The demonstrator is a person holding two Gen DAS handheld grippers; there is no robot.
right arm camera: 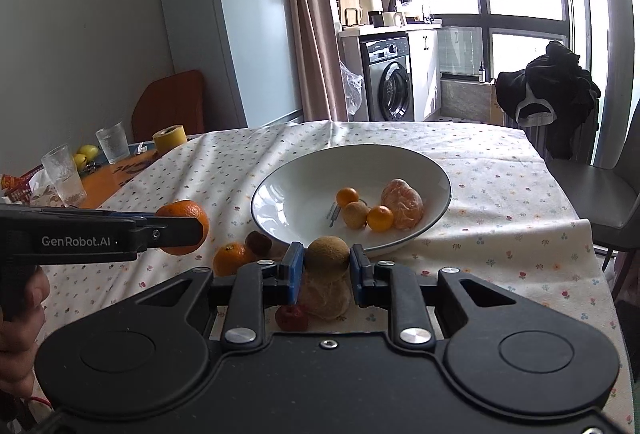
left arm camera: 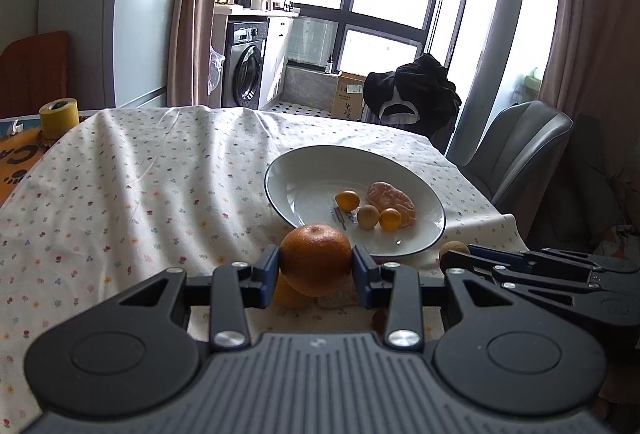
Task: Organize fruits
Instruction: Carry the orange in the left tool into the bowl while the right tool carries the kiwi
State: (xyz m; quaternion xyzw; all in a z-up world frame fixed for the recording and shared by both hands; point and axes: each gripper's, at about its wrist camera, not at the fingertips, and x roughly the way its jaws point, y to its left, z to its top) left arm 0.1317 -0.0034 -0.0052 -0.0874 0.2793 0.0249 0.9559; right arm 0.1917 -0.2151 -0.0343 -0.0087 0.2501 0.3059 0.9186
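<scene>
My left gripper (left arm camera: 316, 268) is shut on a whole orange mandarin (left arm camera: 316, 254), held just above the tablecloth in front of the white bowl (left arm camera: 304, 170). The bowl holds two kumquats (left arm camera: 346, 200), a small brown fruit (left arm camera: 368, 217) and a peeled mandarin (left arm camera: 390, 200). My right gripper (right arm camera: 326, 266) is shut on a round brown fruit (right arm camera: 326, 250) at the bowl's (right arm camera: 296, 190) near rim. In the right wrist view the left gripper (right arm camera: 188, 230) holds its mandarin (right arm camera: 180, 212) to the left. On the cloth lie another mandarin (right arm camera: 230, 258), a dark fruit (right arm camera: 258, 243), a peeled mandarin (right arm camera: 324, 300) and a red jujube (right arm camera: 291, 317).
A yellow tape roll (right arm camera: 170, 138), two glasses (right arm camera: 64, 174) and small yellow fruits (right arm camera: 86, 152) stand at the table's far left. A grey chair (left arm camera: 520, 150) sits at the right edge, with dark clothing (right arm camera: 548, 86) draped on a chair behind. A hand (right arm camera: 20, 314) grips the left tool.
</scene>
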